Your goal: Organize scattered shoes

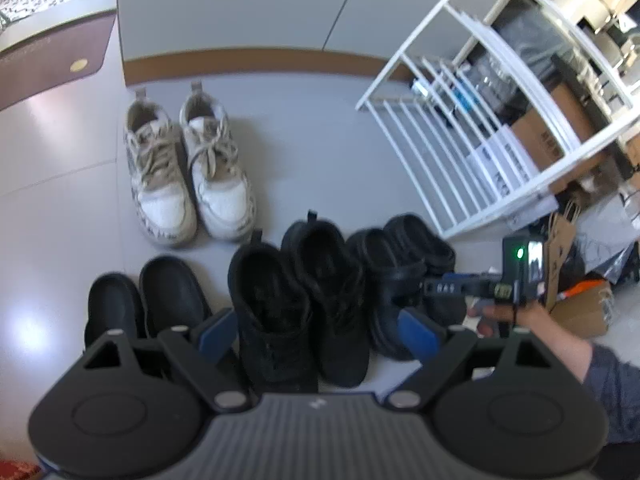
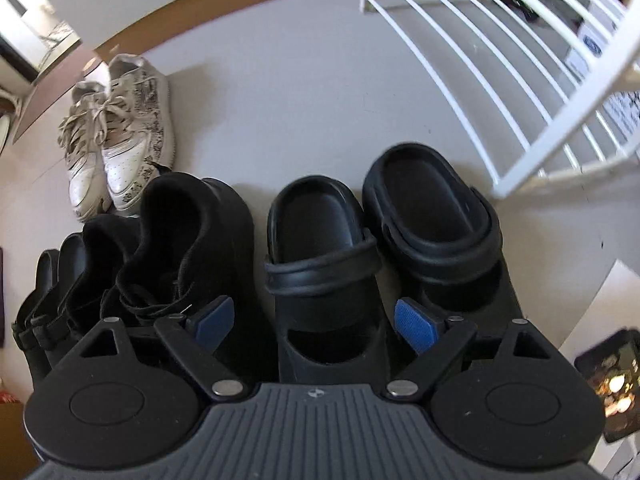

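Note:
Three black pairs stand in a row on the grey floor: slip-ons (image 1: 144, 304), sneakers (image 1: 300, 300) and clogs (image 1: 400, 264). A white pair of laced sneakers (image 1: 188, 176) stands behind them near the wall. My left gripper (image 1: 318, 332) is open above the black sneakers, both of which show between its blue pads. My right gripper (image 2: 314, 322) is open and low over the left clog (image 2: 320, 248), which lies between its fingers. Its right pad sits in the gap beside the right clog (image 2: 432, 216). Its left pad stands off, over a black sneaker (image 2: 180, 248).
A white slatted rack (image 1: 460, 140) stands at the right, close behind the clogs. Boxes and a paper bag (image 1: 560, 240) crowd the floor beyond it. The wall with a brown skirting (image 1: 260, 60) runs behind the white sneakers (image 2: 116, 136). A brown mat (image 1: 52, 60) lies far left.

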Demonstrator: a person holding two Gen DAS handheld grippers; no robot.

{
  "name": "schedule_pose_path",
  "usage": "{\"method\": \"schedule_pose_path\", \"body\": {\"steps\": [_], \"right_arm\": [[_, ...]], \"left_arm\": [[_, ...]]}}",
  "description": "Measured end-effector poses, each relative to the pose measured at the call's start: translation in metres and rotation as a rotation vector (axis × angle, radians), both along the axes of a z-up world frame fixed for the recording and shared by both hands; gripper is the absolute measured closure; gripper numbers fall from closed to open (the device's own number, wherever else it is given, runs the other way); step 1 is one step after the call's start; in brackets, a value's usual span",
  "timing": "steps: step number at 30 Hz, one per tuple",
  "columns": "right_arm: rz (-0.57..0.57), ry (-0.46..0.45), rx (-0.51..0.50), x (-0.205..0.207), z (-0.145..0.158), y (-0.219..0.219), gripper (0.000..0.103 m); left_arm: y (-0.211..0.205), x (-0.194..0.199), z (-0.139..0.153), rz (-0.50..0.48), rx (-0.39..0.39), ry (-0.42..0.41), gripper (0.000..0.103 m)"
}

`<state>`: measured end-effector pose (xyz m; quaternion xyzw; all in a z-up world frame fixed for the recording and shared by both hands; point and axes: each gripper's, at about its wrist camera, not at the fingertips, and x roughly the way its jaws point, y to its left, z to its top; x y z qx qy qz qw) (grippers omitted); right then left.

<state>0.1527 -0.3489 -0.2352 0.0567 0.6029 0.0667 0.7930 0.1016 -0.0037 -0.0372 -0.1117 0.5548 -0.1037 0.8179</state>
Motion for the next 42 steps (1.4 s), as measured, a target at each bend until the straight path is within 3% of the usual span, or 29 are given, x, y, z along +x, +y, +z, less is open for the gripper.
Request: {"method": "schedule_pose_path", "body": {"steps": [9,15,18,23,27,40,42], "right_arm": [[-0.054,-0.112,-0.031,-0.016,-0.007,-0.024,0.011],[-0.075,-0.203,-0.029,-0.028,-0.014,-0.048,0.011],[-0.043,-0.189,-0.003,-0.036,-0.02,-0.058,0.011],[-0.009,-0.16,0.0,-0.046,-0.039,-0.067,0.012],[0.014,-0.166,0.001,-0.044,-0.049,-0.071,0.021],[0.217,-0.256,-0.036,-0.038,-0.056,-0.057,0.027],[0.23,-0.256,-0.056,-0.035,-0.062,-0.055,0.041]], "left_arm": [[0.001,0.008,-0.018,0.042,0.036,0.052,0.013],[-0.014,0.011,-0.021,0.002,0.062,0.031,0.013],[-0.017,0.014,-0.029,-0.004,0.082,0.059,0.013],[-0.017,0.019,-0.032,0.008,0.026,0.079,0.013],[-0.022,0.02,-0.032,-0.006,0.025,0.078,0.013],[-0.028,0.02,-0.035,-0.006,-0.001,0.099,0.013],[-0.029,0.021,-0.036,0.0,0.001,0.103,0.012]]}}
